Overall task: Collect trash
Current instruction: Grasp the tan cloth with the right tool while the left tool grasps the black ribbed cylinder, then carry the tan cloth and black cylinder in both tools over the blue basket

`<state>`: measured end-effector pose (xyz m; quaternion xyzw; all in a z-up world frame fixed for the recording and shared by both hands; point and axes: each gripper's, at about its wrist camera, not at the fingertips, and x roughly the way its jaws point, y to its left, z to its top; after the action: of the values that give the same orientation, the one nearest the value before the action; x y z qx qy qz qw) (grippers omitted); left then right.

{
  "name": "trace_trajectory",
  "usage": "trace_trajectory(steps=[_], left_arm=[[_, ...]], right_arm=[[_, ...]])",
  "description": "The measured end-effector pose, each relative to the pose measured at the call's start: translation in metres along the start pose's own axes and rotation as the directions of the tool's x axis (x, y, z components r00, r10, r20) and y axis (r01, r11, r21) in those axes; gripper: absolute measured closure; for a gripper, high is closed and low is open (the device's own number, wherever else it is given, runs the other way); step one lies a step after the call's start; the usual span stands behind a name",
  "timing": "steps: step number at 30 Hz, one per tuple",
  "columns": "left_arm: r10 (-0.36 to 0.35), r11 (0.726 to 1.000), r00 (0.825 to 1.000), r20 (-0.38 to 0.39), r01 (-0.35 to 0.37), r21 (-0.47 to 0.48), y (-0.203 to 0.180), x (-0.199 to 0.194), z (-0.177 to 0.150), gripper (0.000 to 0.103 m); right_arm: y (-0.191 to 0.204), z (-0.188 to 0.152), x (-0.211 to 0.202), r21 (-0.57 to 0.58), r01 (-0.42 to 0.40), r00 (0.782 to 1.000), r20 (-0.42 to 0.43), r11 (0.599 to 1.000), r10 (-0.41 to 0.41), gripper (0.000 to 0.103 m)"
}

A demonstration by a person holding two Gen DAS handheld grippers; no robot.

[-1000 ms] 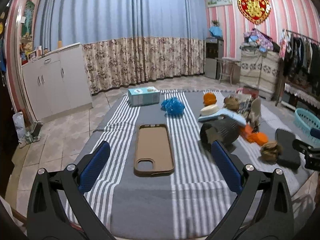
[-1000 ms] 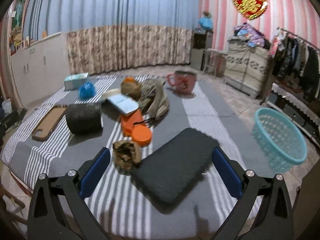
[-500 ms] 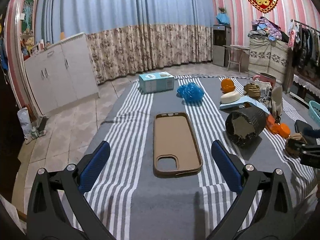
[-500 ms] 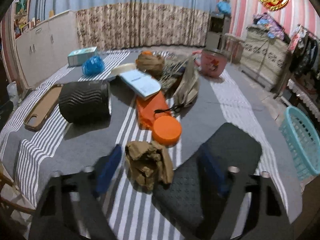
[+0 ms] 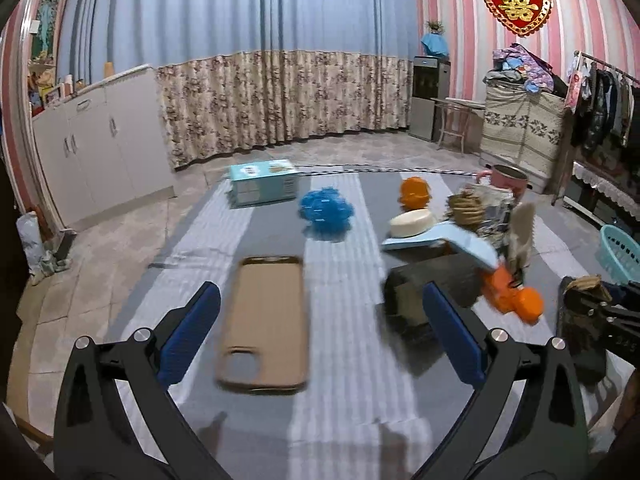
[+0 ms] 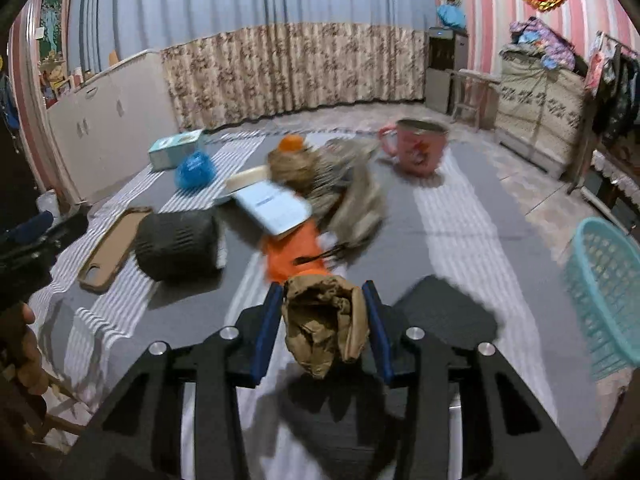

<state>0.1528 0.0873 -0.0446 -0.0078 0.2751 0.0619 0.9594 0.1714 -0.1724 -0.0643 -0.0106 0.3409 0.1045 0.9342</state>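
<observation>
My right gripper is shut on a crumpled brown paper wad and holds it just above the striped grey cloth. The same wad shows at the far right of the left wrist view, with the right gripper beside it. My left gripper is open and empty, low over the cloth, with a brown phone case between its fingers. A teal plastic basket stands on the floor to the right of the table.
On the cloth lie a black ribbed cylinder, an orange bottle, a light blue booklet, a blue mesh ball, a twine ball, a pink mug, a teal box and a dark pad.
My right gripper moved down onto the brown paper wad and closed on it. My left gripper stayed open and shifted a little over the phone case.
</observation>
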Motion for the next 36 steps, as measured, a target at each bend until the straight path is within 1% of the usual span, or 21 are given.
trace_trajectory(steps=[3,6,8,11,14,19,21,22,23,25,28,29,31,32,33,34,36], left_arm=[[-0.043,0.999,0.999,-0.029,0.042,-0.023,-0.026,0.010,0.004,0.005],[-0.064,0.997,0.996,-0.061,0.061,-0.041,-0.050,0.023,0.009,0.005],[-0.061,0.997,0.995,-0.084,0.057,-0.050,-0.063,0.031,0.010,0.005],[-0.080,0.995,0.986,-0.147,0.070,-0.075,-0.079,0.049,0.011,0.005],[-0.055,0.996,0.980,-0.193,0.039,-0.083,-0.089,0.067,0.010,0.005],[0.031,0.997,0.966,-0.256,-0.048,-0.064,-0.094,0.090,0.006,0.006],[0.033,0.997,0.959,-0.281,-0.051,-0.057,-0.095,0.095,0.005,0.017],[0.029,0.997,0.954,-0.298,-0.047,-0.055,-0.095,0.096,0.005,0.020],[0.014,0.998,0.947,-0.321,-0.032,-0.050,-0.096,0.099,0.004,0.027],[0.006,0.999,0.943,-0.332,-0.021,-0.042,-0.097,0.099,0.004,0.033],[0.020,1.000,0.947,-0.321,-0.027,-0.016,-0.098,0.094,0.007,0.034],[0.009,1.000,0.950,-0.313,-0.015,-0.016,-0.098,0.091,0.009,0.044],[-0.018,1.000,0.950,-0.313,0.015,-0.012,-0.100,0.086,0.014,0.054],[-0.029,1.000,0.953,-0.300,0.026,-0.012,-0.102,0.081,0.020,0.054],[-0.034,0.999,0.961,-0.275,0.033,-0.009,-0.105,0.076,0.025,0.054],[-0.034,0.999,0.967,-0.251,0.037,0.006,-0.110,0.071,0.030,0.054],[-0.028,0.999,0.975,-0.219,0.037,0.038,-0.120,0.066,0.038,0.054]], right_arm=[[-0.027,0.006,-0.012,-0.005,0.052,0.999,0.016,0.999,-0.052,0.062],[-0.055,0.008,-0.021,0.016,0.095,0.995,0.026,0.995,-0.095,0.062],[-0.072,0.007,-0.024,0.043,0.109,0.993,0.030,0.993,-0.111,0.062],[-0.095,0.006,-0.027,0.099,0.118,0.992,0.033,0.988,-0.122,0.062],[-0.109,0.005,-0.026,0.135,0.119,0.992,0.036,0.984,-0.125,0.062],[-0.123,0.003,-0.029,0.161,0.125,0.990,0.049,0.979,-0.135,0.062],[-0.130,0.001,-0.032,0.178,0.126,0.989,0.054,0.976,-0.137,0.062],[-0.135,0.002,-0.033,0.194,0.126,0.989,0.057,0.973,-0.140,0.062],[-0.139,0.003,-0.033,0.203,0.126,0.988,0.059,0.971,-0.140,0.062],[-0.148,0.006,-0.037,0.226,0.126,0.987,0.069,0.966,-0.145,0.062],[-0.164,0.014,-0.048,0.254,0.143,0.981,0.095,0.957,-0.171,0.062],[-0.171,0.018,-0.054,0.264,0.147,0.978,0.104,0.953,-0.179,0.062],[-0.188,0.027,-0.065,0.278,0.167,0.971,0.119,0.946,-0.206,0.062],[-0.196,0.031,-0.071,0.279,0.184,0.967,0.122,0.942,-0.225,0.062],[-0.204,0.035,-0.076,0.278,0.205,0.961,0.124,0.938,-0.247,0.062],[-0.215,0.038,-0.082,0.278,0.237,0.951,0.128,0.931,-0.281,0.062],[-0.236,0.041,-0.089,0.294,0.299,0.929,0.128,0.908,-0.348,0.062]])
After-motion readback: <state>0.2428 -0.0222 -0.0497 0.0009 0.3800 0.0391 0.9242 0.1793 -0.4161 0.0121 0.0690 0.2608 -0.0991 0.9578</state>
